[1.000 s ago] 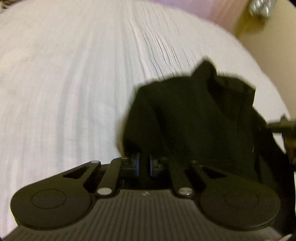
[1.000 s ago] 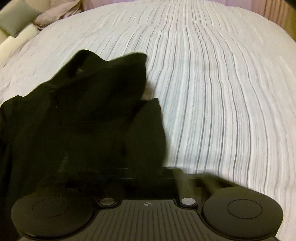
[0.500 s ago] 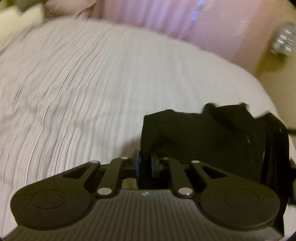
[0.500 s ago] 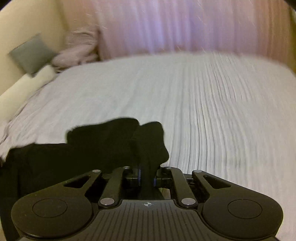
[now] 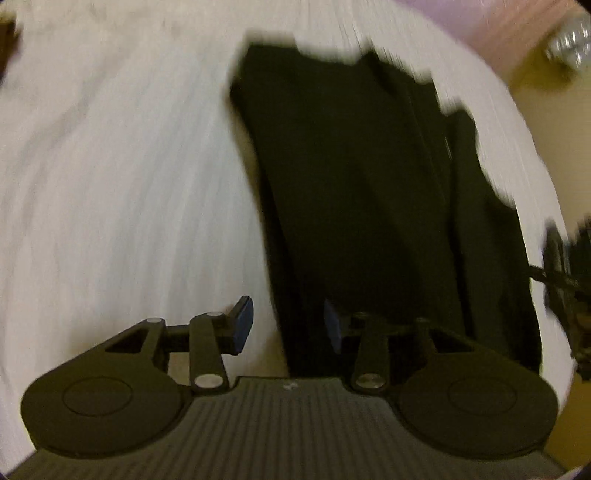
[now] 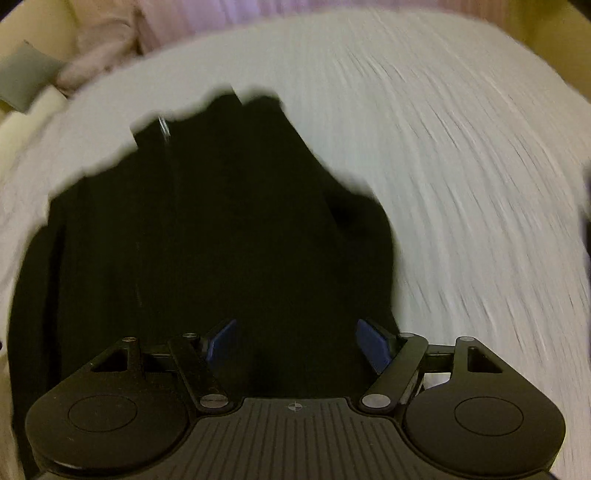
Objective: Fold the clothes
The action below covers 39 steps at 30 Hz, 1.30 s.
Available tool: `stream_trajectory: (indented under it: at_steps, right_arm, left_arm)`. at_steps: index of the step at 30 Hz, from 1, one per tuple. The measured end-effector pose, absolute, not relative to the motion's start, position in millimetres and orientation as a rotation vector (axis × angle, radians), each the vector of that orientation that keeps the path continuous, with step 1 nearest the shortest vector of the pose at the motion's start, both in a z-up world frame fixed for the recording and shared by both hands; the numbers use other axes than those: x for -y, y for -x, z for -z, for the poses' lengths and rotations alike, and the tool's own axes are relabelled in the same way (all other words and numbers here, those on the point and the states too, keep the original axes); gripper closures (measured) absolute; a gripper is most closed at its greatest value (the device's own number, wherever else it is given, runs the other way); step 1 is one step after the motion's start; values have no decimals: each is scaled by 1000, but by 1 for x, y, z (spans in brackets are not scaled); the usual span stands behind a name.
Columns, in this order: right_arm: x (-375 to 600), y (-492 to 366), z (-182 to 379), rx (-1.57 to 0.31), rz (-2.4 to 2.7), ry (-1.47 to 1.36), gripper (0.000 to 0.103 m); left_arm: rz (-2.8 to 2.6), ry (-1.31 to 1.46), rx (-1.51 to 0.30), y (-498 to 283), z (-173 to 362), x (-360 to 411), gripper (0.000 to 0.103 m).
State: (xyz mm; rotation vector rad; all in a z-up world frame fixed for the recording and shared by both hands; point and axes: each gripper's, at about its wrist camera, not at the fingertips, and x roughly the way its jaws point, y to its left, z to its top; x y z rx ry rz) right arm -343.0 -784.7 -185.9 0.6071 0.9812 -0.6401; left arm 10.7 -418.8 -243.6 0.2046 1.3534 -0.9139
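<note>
Bed [image 6: 461,147]: striped cover, bare on both sides of garment.
Garment [image 5: 354,177]: black, lies flat on bed.
Left hand-held gripper [image 5: 286,326]: open, straddling garment's edge.
Right hand-held gripper [image 6: 295,345]: open over garment.

Striped white bedspread [image 6: 461,155], grey cushion [image 6: 26,79], pink curtain [image 6: 207,14]
</note>
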Motion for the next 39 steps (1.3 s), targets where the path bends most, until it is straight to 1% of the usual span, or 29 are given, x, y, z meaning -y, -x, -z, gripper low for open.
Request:
stream_trajectory:
  at_steps: [4,7,11,14,17,19,20,21,22,23,25,28,31,34,38,39]
  right_arm:
    - [742,432,189,-1085,670,-678,29]
    - [720,469,194,-1091,642,-726,29]
    - [705,495,181,-1043,594,-676,29]
    - [708,525,171,-987,672,-713,29]
    - [713,552,180,-1004,666,-808,29]
    - [715,560,188,-1019,604,-853,29]
    - [713,562,191,-1024,576,-869,30]
    - [712,562,192,-1033,559,-883,54]
    - [710,563,194,-1043,543,-898,70]
    - [708,563,195,-1052,526,-912,95]
    - [711,570,187,-1041,497,-980,98]
    - [702,575,155,-1058,407,-981,100]
    - [679,590,124,-1117,341,-958,101]
    - [646,607,113,-1155,317,-983,101]
    - [607,629,131,-1176,372,-1039,100]
    - [602,633,136,-1180,406,-1041,100]
  left_arm:
    - [933,-302,-1453,62,261,386,64]
    - [952,-347,-1481,95,272,378,64]
    - [965,-354,-1478,114,277,379,64]
    - [962,-372,-1463,121,279,381,65]
    - [940,-385,-1461,123,280,381,72]
    - [917,-399,-1458,122,278,379,91]
    - [909,-397,-1460,120,276,377,95]
    - [907,-397,-1458,119,273,375,99]
    - [911,-410,-1445,118,268,372,101]
    - [920,-434,-1422,119,260,369,101]
    - [942,-472,-1371,120,240,361,101]
    - [915,-472,-1382,117,233,341,101]
    - [887,-471,-1393,114,225,321,101]
    - [860,-470,-1403,111,218,301,101]
    - [823,-469,-1416,107,208,274,100]
    - [821,-469,-1414,107,206,270,103]
